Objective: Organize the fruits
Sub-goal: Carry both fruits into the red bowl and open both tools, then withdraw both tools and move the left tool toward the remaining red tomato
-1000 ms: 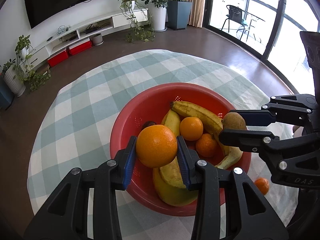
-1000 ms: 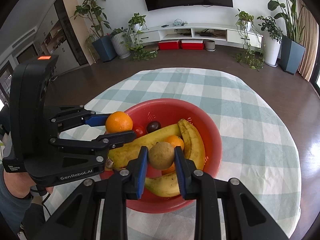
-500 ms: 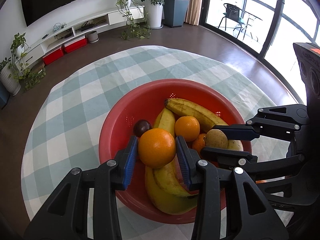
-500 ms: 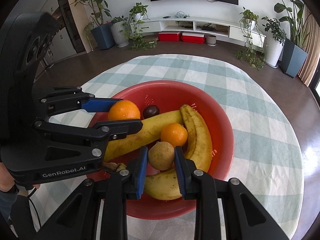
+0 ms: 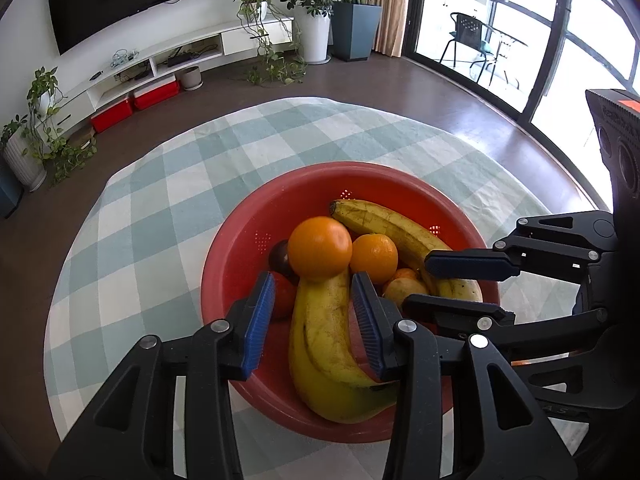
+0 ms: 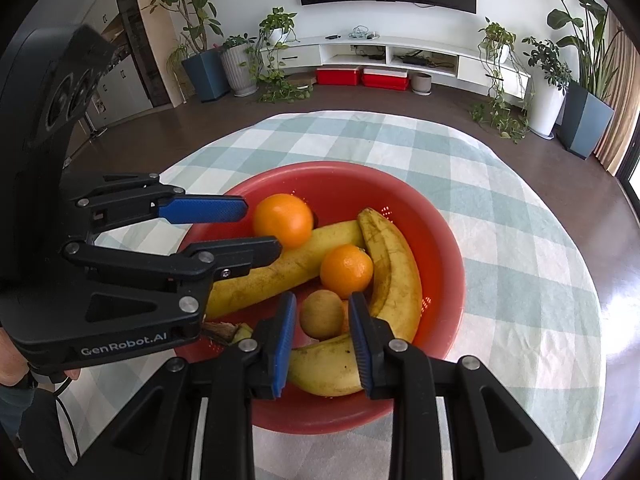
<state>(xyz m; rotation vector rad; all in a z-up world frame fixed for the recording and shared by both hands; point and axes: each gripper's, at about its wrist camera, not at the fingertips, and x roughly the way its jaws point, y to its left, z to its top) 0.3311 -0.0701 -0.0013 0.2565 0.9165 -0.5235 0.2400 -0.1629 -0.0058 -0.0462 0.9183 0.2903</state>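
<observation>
Two black grippers, left (image 5: 313,300) and right (image 6: 322,322), hang open over the red plastic colander (image 6: 448,240); large orange (image 5: 320,249) and brown round fruit (image 6: 322,317) lie released inside.

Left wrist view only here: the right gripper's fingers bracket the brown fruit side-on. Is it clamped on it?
Observer: Looks not. In the right wrist view the right gripper shows a sliver of gap either side of the brown fruit.
Operator: What is the fruit sitting on?
Observer: The bottom banana, next to the smaller orange.
Operator: Left gripper clear of the big orange?
Observer: The big orange lies just past the left gripper, not between its pads. Whether the lower fingertip touches it I cannot tell.
</observation>
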